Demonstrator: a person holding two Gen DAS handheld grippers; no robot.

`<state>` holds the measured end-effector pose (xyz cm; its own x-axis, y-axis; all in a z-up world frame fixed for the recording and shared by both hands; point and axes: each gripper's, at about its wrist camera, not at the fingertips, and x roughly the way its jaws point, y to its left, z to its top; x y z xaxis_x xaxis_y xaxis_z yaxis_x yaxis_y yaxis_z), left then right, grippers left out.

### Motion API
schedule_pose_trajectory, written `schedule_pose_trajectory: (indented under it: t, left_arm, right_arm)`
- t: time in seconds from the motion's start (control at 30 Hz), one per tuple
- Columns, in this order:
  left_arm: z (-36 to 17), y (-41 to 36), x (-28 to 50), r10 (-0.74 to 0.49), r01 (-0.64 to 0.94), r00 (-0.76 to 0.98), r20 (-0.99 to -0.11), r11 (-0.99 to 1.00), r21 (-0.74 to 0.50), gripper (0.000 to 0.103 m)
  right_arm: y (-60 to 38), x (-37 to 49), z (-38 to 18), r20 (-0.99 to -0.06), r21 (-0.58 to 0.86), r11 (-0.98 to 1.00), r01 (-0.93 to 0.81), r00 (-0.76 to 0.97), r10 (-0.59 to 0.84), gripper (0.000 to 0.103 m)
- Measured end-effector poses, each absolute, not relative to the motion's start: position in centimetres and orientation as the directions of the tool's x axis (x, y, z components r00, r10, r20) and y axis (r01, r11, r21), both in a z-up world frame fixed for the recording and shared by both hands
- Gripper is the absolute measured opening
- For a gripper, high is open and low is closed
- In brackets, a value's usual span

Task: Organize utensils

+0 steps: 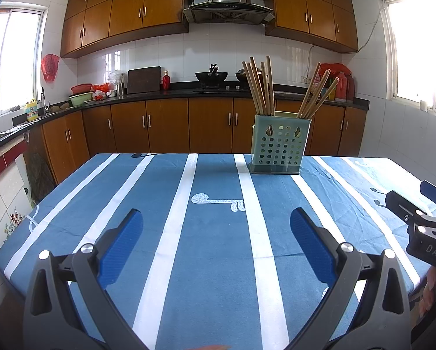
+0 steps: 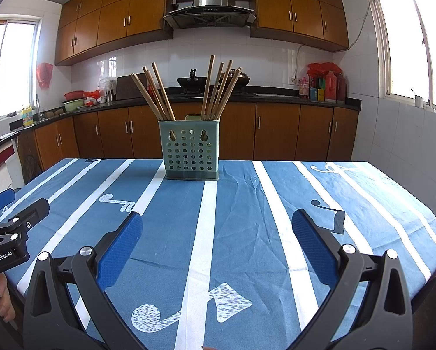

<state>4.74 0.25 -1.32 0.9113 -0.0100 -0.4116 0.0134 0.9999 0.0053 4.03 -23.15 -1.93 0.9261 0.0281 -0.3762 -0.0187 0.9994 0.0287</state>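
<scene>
A green perforated utensil holder stands upright near the far edge of the table. Several wooden chopsticks lean in it in two bunches, one at each side. My left gripper is open above the near part of the table, with nothing between its blue pads, well short of the holder. My right gripper is open too, empty, facing the holder from the near side. Each gripper shows at the edge of the other's view: the right gripper body and the left gripper body.
The table wears a blue cloth with white stripes. Behind it runs a dark kitchen counter with woks, a cutting board and bottles. A hand holds the left gripper at the near left table edge.
</scene>
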Motion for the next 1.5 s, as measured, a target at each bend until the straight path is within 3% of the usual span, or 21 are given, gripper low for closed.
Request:
schedule_pose_trajectory:
  t: [1.5]
  left_arm:
    - [-1.56, 0.12, 4.57, -0.011, 0.008, 0.911, -0.412, 1.0, -0.009, 0.099]
  right_arm:
    - [-23.29, 4.08, -1.91, -0.381, 0.035, 0.999, -0.016, 0.924, 0.028, 0.101]
